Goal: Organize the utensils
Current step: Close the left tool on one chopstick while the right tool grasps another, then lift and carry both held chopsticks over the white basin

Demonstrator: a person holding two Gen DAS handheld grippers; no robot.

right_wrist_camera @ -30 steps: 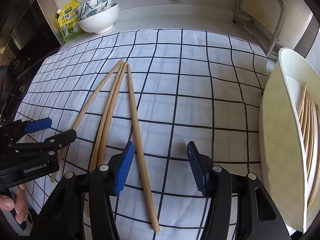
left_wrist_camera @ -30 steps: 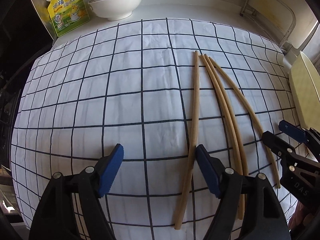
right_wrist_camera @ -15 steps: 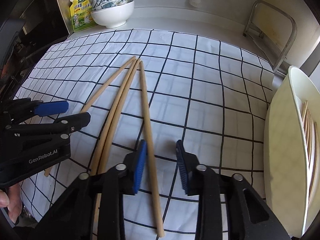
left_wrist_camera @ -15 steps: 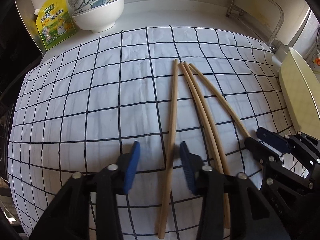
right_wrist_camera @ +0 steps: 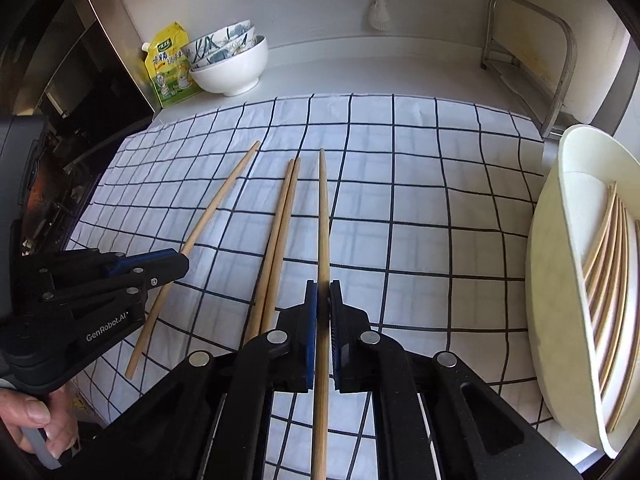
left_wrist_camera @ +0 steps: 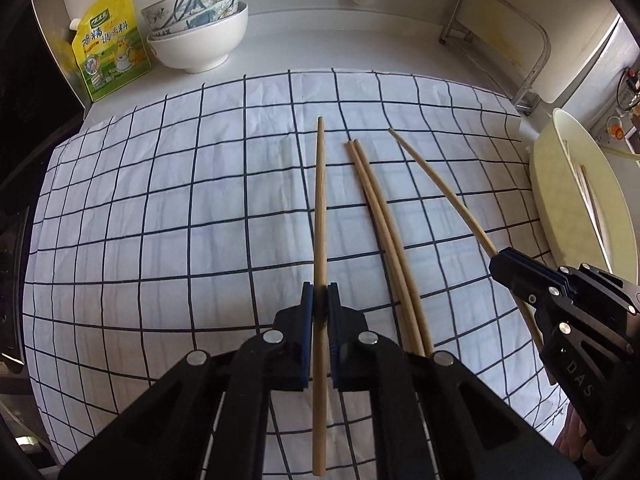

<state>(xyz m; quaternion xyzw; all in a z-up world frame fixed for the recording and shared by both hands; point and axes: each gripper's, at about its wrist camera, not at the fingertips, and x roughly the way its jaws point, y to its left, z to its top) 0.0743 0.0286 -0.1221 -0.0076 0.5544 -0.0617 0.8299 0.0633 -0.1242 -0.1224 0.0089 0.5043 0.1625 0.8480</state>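
Several long wooden chopsticks are over a white checked cloth [left_wrist_camera: 180,208]. My left gripper [left_wrist_camera: 320,296] is shut on the leftmost chopstick [left_wrist_camera: 320,200]; in the right wrist view the left gripper [right_wrist_camera: 176,266] holds that chopstick [right_wrist_camera: 220,200]. My right gripper [right_wrist_camera: 323,292] is shut on the rightmost chopstick [right_wrist_camera: 324,216]; in the left wrist view the right gripper [left_wrist_camera: 500,260] grips that chopstick [left_wrist_camera: 436,182]. A pair of chopsticks [left_wrist_camera: 380,216] lies on the cloth between them and also shows in the right wrist view [right_wrist_camera: 282,216].
A cream oval tray [right_wrist_camera: 548,280] holding several chopsticks [right_wrist_camera: 604,264] stands at the right edge of the cloth. Stacked bowls [left_wrist_camera: 200,32] and a yellow seasoning pouch [left_wrist_camera: 108,44] sit at the back left. A metal rack [left_wrist_camera: 496,36] stands at the back right.
Both grippers have closed from open, each onto a chopstick, the left on the leftmost, the right on the rightmost. The outer chopsticks have spread away from the middle pair.
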